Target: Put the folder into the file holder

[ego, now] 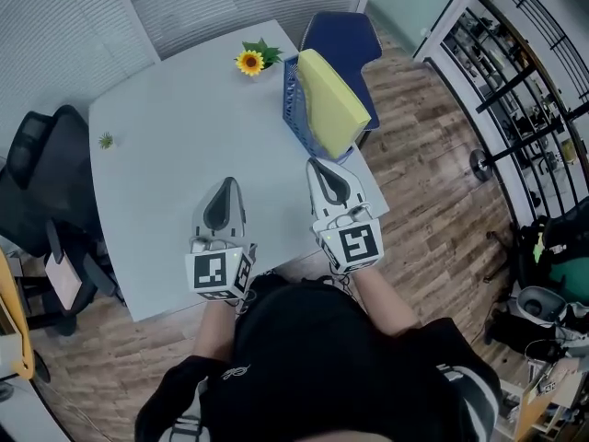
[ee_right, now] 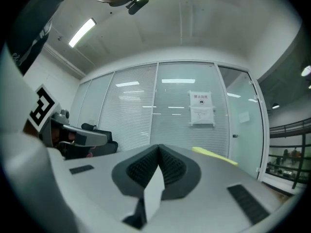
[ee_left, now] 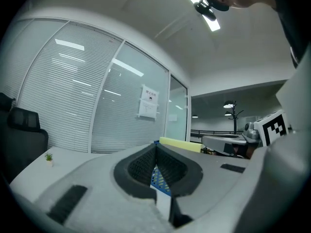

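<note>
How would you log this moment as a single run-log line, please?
folder: in file holder | left gripper: jaws shut, empty | right gripper: jaws shut, empty | stage: folder placed

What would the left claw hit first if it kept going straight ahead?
Most likely the blue file holder with the yellow folder in it: it sits right beyond the left claw's closed tips. Nothing nearer shows, though depth is hard to judge.
</note>
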`<control>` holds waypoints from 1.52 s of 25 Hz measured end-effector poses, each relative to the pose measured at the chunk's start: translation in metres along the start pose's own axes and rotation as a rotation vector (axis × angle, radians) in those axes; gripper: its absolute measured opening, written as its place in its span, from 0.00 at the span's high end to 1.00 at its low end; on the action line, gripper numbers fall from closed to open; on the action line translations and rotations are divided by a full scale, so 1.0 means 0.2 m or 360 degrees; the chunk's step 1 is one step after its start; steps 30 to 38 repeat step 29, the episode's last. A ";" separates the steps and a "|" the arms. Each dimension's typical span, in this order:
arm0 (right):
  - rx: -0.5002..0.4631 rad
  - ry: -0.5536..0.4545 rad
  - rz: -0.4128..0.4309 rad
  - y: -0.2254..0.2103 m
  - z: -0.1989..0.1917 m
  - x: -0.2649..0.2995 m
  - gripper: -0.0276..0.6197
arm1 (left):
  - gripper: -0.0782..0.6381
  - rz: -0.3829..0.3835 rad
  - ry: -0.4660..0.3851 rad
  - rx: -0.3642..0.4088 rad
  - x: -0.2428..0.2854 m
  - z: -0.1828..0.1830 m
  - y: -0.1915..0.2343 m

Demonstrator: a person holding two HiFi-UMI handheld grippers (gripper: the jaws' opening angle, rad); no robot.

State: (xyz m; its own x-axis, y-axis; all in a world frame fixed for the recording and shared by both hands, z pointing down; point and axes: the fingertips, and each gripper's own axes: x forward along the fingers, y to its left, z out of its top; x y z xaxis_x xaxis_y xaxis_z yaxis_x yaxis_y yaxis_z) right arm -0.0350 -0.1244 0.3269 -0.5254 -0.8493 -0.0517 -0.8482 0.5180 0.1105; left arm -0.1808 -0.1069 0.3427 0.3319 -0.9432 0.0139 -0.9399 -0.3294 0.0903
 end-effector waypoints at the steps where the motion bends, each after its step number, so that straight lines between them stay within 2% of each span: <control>1: -0.0004 -0.0001 -0.0006 0.00 0.00 0.00 0.95 | 0.89 0.0000 0.0001 -0.0007 0.00 -0.01 0.00; 18: -0.0037 0.0044 -0.0033 0.03 -0.03 0.00 0.95 | 0.89 -0.0050 0.0019 -0.0024 0.01 -0.06 0.04; 38: -0.0024 0.0063 -0.0058 -0.02 -0.06 -0.03 0.95 | 0.89 -0.0090 0.0040 -0.0030 0.06 -0.10 -0.02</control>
